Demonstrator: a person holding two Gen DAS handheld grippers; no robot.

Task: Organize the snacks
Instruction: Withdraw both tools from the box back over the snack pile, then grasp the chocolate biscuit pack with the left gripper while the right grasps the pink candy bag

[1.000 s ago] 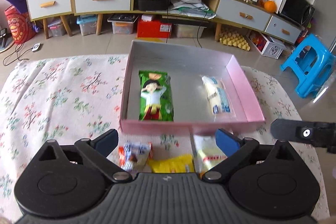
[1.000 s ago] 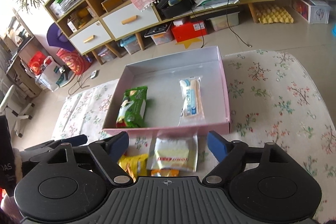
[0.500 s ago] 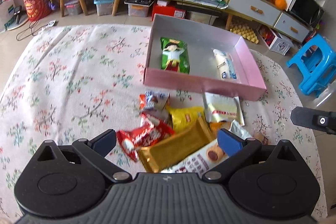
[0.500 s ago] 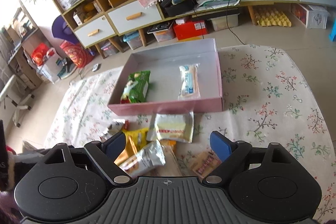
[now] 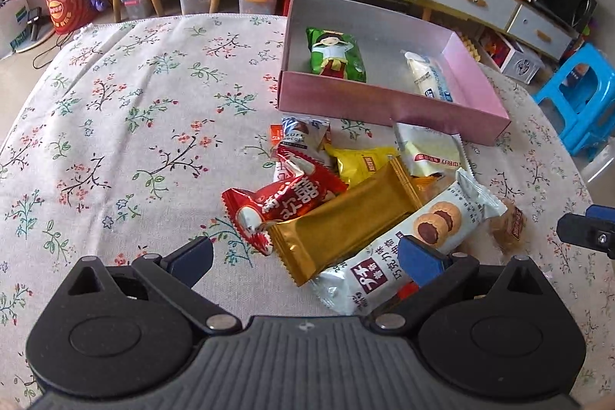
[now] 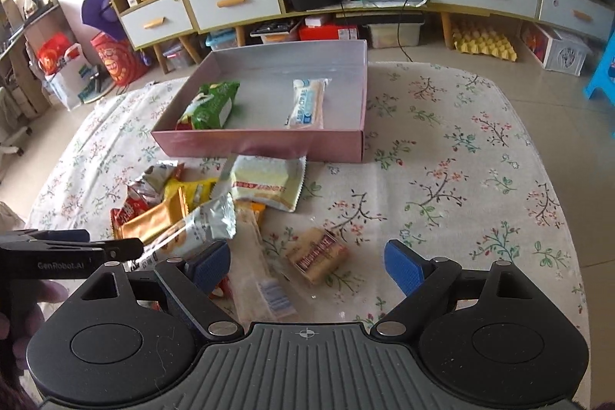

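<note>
Both tongs have drawn back from the pink box (image 5: 388, 104), exposing the full snack pile. Left wrist view: left tongs (image 5: 305, 256) spread wide, empty, over the gold packet (image 5: 346, 221) on the floral table (image 5: 115, 125). Right wrist view: right tongs (image 6: 307, 262) released, straddling a brown biscuit pack (image 6: 319, 254); green packet (image 6: 209, 104) lies inside the box

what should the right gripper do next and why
Probably lower the right gripper onto the brown cracker pack and close. Its jaws are open and empty, and the pack lies alone on the cloth between them, clear of the snack pile. The pink box ahead holds only two snacks.
</note>
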